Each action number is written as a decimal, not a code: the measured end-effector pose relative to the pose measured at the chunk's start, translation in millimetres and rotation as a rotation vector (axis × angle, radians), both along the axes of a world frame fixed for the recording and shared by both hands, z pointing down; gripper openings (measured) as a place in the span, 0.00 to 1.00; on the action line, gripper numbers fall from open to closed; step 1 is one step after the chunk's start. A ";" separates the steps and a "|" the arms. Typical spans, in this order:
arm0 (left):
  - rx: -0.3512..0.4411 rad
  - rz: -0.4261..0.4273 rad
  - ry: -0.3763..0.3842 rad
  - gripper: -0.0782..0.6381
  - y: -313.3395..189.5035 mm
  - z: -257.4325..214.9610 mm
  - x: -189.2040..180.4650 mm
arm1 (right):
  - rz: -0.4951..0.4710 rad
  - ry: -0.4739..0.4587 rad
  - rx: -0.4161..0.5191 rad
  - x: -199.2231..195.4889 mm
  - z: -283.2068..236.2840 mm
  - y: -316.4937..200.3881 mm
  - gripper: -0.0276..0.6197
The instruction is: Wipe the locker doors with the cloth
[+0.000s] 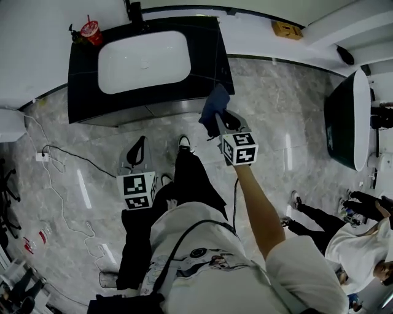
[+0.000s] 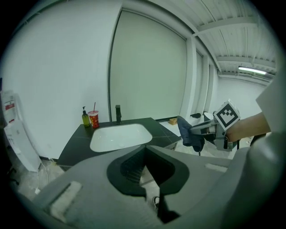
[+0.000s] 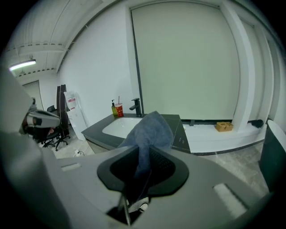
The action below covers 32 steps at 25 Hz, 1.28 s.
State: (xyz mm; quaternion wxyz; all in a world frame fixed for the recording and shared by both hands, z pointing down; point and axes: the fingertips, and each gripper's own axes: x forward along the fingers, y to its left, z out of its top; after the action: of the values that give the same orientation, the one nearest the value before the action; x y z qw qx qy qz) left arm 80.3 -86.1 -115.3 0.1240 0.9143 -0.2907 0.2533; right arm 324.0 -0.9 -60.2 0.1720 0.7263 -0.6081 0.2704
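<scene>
A dark blue cloth [image 1: 215, 104] hangs bunched from my right gripper [image 1: 220, 118], whose jaws are shut on it. That gripper is held out at arm's length, just off the front right corner of a black vanity [image 1: 80, 80] with a white basin [image 1: 144, 60]. In the right gripper view the cloth [image 3: 149, 129] rises between the jaws and hides part of the basin. My left gripper [image 1: 140, 147] hangs lower, by my left leg, shut with nothing in it. Seen from the left gripper view, the cloth [image 2: 190, 134] dangles to the right of the vanity. No locker doors show, only the vanity's grey front [image 1: 147, 112].
A red cup [image 1: 91, 30], a soap bottle and a black tap [image 1: 135, 11] stand at the back of the vanity. A cardboard box [image 1: 287, 29] lies on the white ledge. Cables and a socket [image 1: 42, 156] trail over the marble floor at left. Another person [image 1: 356, 239] sits at right.
</scene>
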 end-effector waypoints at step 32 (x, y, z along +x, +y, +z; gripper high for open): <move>-0.019 -0.027 -0.026 0.11 66.3 198.0 -17.9 | -0.189 0.129 0.167 -23.5 126.3 59.3 0.15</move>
State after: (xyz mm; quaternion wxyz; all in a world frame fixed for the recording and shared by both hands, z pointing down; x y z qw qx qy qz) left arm 62.4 -19.8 82.8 0.1322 0.9057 -0.3024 0.2661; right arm 300.5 58.5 66.1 0.1743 0.6934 -0.6820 0.1539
